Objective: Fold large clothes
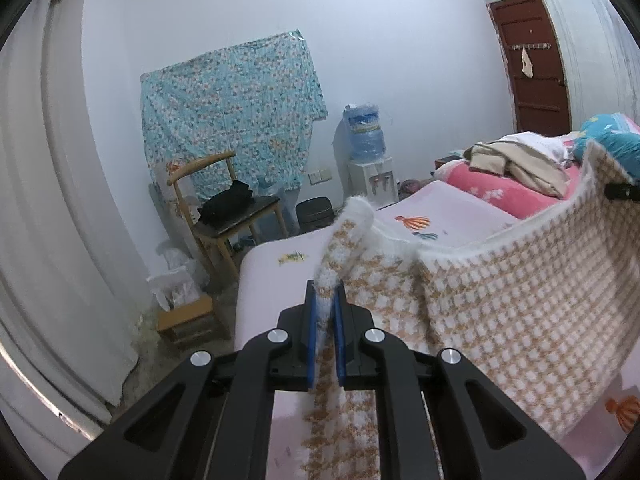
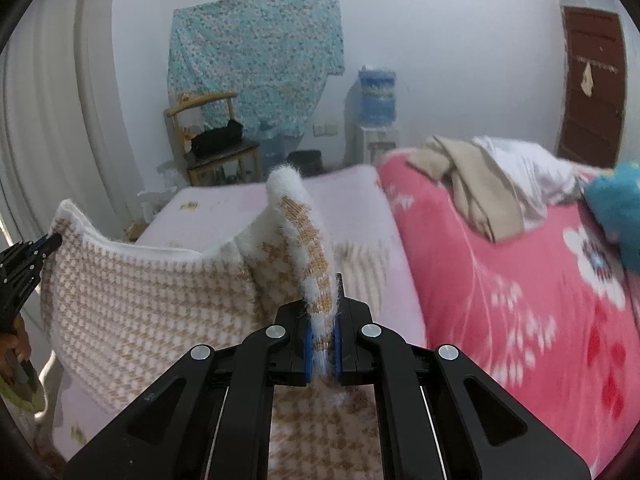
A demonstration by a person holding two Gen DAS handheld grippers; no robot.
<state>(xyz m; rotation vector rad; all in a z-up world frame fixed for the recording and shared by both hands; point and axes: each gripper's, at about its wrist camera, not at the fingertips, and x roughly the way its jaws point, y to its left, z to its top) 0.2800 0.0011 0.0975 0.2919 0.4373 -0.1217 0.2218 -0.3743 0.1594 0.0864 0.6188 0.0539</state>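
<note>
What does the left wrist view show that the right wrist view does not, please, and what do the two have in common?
Only the left wrist view shows the small wooden stool on the floor beside the bed and the orange balloon print on the pale sheet.

Only the right wrist view shows the person's hand under the left tool, and the pink floral blanket's wide front.

Both show the houndstooth knit garment hanging between the left tool and right tool, each shut on an edge, plus the wooden chair, water dispenser and brown door.
</note>
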